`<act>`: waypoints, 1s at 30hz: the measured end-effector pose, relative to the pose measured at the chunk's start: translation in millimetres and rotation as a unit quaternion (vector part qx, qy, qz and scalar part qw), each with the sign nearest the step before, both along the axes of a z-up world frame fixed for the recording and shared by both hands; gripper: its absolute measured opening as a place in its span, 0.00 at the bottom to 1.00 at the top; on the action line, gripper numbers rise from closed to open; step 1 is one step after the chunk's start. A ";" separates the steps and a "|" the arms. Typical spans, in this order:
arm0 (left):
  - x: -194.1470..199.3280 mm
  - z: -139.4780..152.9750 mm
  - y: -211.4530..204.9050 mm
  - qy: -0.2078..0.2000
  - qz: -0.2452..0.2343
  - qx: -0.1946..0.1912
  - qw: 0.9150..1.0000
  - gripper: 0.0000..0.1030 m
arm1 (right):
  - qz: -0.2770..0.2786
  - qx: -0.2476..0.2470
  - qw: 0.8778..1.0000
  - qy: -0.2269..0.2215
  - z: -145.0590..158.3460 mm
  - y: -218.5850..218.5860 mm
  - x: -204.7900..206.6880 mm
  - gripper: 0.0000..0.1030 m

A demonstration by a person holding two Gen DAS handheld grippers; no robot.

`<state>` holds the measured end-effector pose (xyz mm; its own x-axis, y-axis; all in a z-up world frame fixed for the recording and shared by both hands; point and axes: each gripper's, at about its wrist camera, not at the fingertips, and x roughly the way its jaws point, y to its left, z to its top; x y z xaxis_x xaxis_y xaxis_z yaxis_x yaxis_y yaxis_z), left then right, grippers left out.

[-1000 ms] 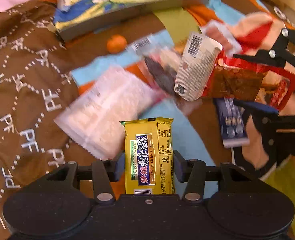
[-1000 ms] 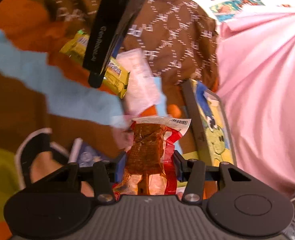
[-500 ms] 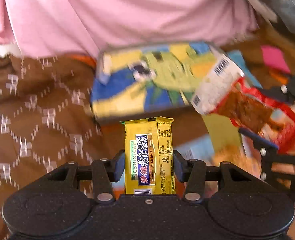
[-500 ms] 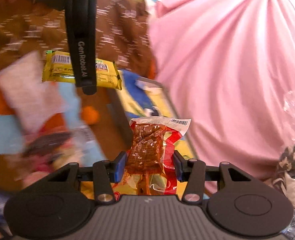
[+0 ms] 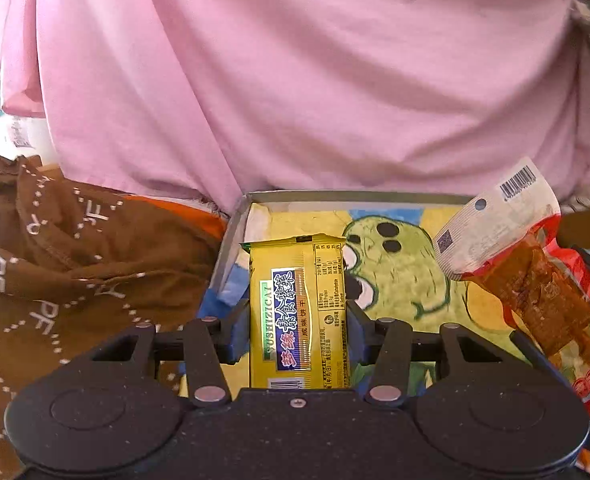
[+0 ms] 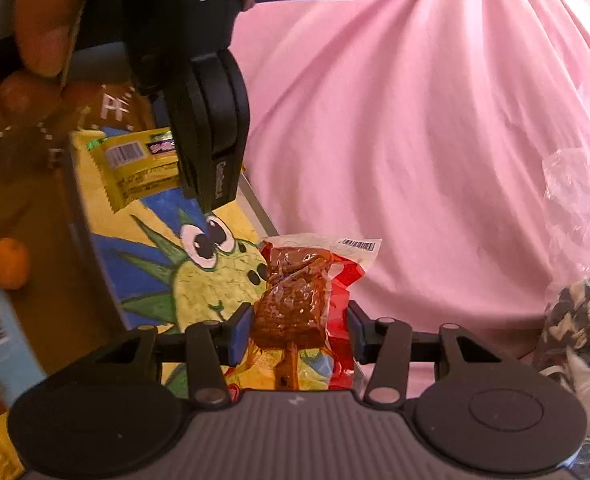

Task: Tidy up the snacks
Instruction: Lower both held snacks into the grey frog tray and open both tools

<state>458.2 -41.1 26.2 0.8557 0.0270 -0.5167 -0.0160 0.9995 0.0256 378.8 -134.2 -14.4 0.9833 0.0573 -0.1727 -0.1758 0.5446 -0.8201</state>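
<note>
Snacks in both hands and I'm over the tray now, the shallow one with the green cartoon creature printed on its floor. My left gripper is clamped on the yellow biscuit bar, near the tray's left rim; the bar's long axis runs straight out along the fingers, crimped end pointing at the far rim and the pink cloth behind it. My right gripper is pinched on the red meat-snack pouch, long axis forward too, barcode end leading toward the far edge. I reckon the trick is to come low before letting go, lay the bar flat alongside the left rim, and keep the pouch parallel and apart so neither flops across the other.
</note>
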 end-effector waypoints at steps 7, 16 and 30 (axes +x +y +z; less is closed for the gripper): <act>25.7 -26.8 -12.5 0.020 -0.005 0.000 1.000 0.49 | -0.026 0.033 0.998 0.042 -14.6 -6.8 30.0 0.49; 41.2 -51.0 -14.8 0.052 -0.006 -0.010 0.999 0.49 | -0.032 0.041 0.996 0.077 -30.0 -9.4 33.4 0.41; 28.3 -30.0 -13.7 0.054 -0.028 -0.031 0.998 0.68 | -0.050 0.232 0.956 0.174 10.9 -35.4 40.2 0.90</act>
